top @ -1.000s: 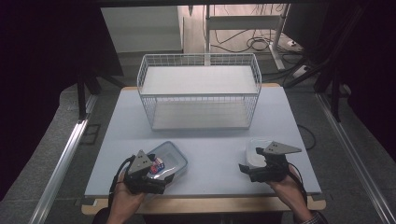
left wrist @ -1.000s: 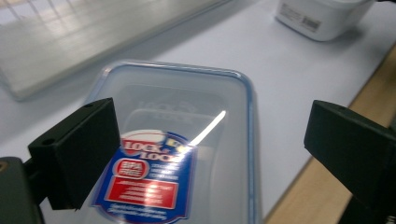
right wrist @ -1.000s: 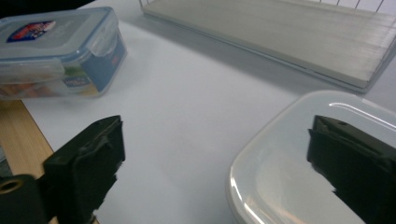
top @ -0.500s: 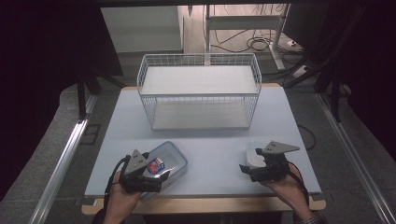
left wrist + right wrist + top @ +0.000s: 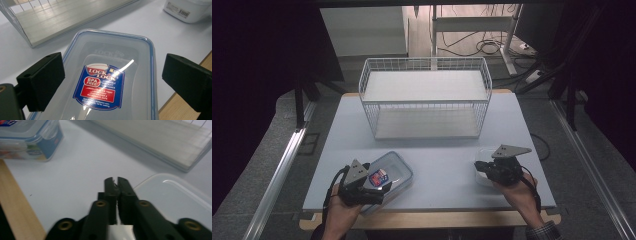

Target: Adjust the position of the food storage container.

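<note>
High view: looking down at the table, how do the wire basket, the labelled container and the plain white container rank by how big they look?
1. wire basket, far the largest, though farthest back.
2. labelled container, clearly smaller.
3. plain white container, smallest as seen, but the right gripper covers part of it, so its real size is unsure.

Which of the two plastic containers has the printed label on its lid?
The blue-trimmed container between the left gripper's jaws; the white container by the right gripper has a plain lid.

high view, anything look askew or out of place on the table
Nothing stands out. The labelled container lies slanted to the table edge, lid on, nothing spilled. The wire basket sits square and upright; the white container rests flat.
</note>
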### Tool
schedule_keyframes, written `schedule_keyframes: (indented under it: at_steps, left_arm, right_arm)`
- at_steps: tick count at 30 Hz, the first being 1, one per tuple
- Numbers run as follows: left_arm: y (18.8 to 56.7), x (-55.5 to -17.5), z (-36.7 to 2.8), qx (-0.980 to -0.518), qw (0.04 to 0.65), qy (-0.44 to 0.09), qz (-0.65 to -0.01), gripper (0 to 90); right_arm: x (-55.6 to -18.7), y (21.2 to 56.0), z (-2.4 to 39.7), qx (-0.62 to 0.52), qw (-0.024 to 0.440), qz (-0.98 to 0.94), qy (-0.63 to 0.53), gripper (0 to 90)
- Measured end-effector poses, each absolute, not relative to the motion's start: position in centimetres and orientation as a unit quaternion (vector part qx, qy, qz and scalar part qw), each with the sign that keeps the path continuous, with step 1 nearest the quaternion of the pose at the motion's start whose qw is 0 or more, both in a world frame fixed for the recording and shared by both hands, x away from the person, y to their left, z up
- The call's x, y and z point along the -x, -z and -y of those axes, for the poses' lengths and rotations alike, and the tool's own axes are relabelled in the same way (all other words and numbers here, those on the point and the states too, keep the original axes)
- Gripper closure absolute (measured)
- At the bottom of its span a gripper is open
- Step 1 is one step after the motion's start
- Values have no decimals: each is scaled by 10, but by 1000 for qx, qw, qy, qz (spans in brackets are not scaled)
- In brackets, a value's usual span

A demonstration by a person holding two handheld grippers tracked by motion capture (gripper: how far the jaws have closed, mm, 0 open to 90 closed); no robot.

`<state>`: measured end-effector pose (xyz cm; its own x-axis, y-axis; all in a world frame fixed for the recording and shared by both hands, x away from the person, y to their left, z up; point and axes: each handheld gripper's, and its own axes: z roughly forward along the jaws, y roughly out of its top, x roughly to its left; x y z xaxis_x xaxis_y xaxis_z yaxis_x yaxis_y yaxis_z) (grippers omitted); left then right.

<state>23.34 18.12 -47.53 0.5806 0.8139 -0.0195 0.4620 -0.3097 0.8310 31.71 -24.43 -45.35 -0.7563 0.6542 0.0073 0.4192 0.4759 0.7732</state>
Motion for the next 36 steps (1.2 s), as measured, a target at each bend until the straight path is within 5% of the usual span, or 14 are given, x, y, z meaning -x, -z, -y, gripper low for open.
schedule_keyframes:
  at_steps: [15, 36]
  left_arm:
    - [477, -234, -181, -791, 409, -212, -402, 52]
    - [481, -234, -186, -792, 394, -211, -416, 73]
  right_arm:
    - [-336, 470, 228, -314, 141, -867, -360, 898]
    - [-335, 468, 284, -377, 167, -843, -345, 898]
